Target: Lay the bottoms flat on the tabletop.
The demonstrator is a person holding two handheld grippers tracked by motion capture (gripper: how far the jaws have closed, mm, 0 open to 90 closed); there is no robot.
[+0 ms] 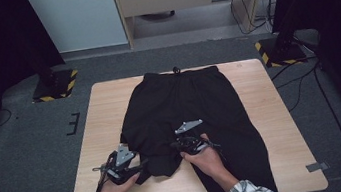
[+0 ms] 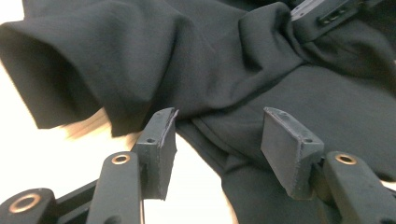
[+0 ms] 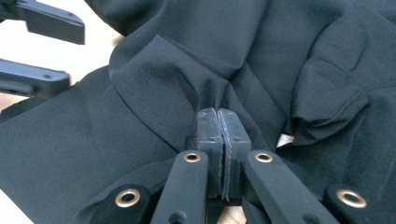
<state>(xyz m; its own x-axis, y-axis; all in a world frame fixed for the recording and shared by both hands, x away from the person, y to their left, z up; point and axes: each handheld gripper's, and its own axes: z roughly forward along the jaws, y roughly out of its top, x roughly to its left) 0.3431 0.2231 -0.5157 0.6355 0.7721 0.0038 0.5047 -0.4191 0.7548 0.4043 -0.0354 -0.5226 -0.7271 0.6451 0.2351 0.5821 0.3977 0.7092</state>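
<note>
Folding the left leg of the black trousers on the wooden table.

The right gripper is pinching a fold of the cloth with its jaws pressed together, probably to be keeping the folded leg in place. The left gripper is standing half open just beside the hem, its jaws holding nothing. Both hands are coming from the near edge, grippers pointing forward and low over the trousers.

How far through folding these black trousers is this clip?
Early. The black trousers lie waist away on the table, their left leg's cuff already folded up. The right tongs pinch fabric there; the left tongs stand open beside it. The right leg remains unfolded.
</note>
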